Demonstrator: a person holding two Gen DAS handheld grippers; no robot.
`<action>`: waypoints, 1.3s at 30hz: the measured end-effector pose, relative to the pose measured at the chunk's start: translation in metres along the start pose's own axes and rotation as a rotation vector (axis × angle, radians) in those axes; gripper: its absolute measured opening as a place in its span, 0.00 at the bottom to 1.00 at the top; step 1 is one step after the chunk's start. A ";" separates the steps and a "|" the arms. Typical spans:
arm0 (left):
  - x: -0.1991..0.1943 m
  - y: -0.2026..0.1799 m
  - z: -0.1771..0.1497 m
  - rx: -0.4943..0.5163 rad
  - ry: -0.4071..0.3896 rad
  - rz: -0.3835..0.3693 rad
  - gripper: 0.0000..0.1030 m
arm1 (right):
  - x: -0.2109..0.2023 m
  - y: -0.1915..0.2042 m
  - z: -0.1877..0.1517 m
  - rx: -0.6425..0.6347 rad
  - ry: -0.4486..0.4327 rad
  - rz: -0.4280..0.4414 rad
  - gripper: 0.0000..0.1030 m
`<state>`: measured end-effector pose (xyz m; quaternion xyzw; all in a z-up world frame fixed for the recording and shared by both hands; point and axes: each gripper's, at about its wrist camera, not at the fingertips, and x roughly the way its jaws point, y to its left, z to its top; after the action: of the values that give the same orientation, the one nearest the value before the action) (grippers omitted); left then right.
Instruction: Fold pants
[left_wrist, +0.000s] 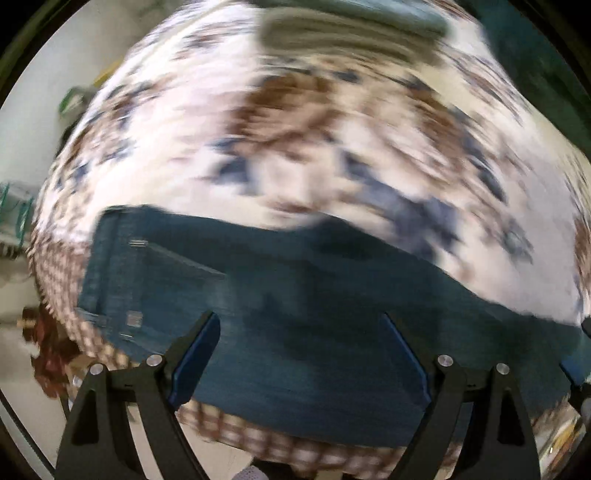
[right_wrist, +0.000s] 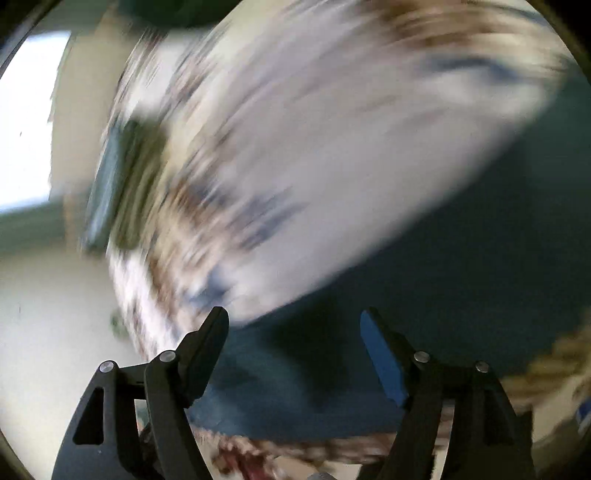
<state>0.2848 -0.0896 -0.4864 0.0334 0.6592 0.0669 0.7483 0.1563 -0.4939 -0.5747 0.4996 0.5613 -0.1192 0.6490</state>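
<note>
The pants (left_wrist: 303, 302) are dark blue denim, lying flat across the lower half of the left wrist view, on a patterned cloth (left_wrist: 295, 147) of white, brown and blue that covers the surface. The waistband end, with a belt loop and rivets, sits at lower left of that frame; the rest runs off toward lower right. In the right wrist view the same denim (right_wrist: 461, 258) fills the lower right, badly blurred.

Handling, my judgement: denim is fairly heavy and limp, not fragile, not slippery; it should hold a crease. The waistband, seams and hems are the thickest parts and the best to pinch.

My left gripper (left_wrist: 299, 354) has its jaws spread wide above the denim, nothing between them. My right gripper (right_wrist: 295, 350) also has its jaws apart and empty over the fabric.

A folded greyish-green item (left_wrist: 351, 33) lies on the cloth at top centre, well apart from the pants.
</note>
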 end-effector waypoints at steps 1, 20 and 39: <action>0.003 -0.015 -0.004 0.015 0.011 -0.024 0.86 | -0.022 -0.036 0.011 0.047 -0.043 -0.040 0.74; 0.085 -0.140 -0.051 0.030 0.123 -0.054 1.00 | -0.065 -0.242 0.125 0.262 -0.292 0.380 0.63; 0.073 -0.143 -0.045 0.032 0.094 -0.023 1.00 | -0.059 -0.220 0.128 0.145 -0.312 0.291 0.08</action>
<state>0.2567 -0.2221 -0.5837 0.0346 0.6949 0.0491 0.7166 0.0568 -0.7222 -0.6548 0.5960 0.3662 -0.1400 0.7008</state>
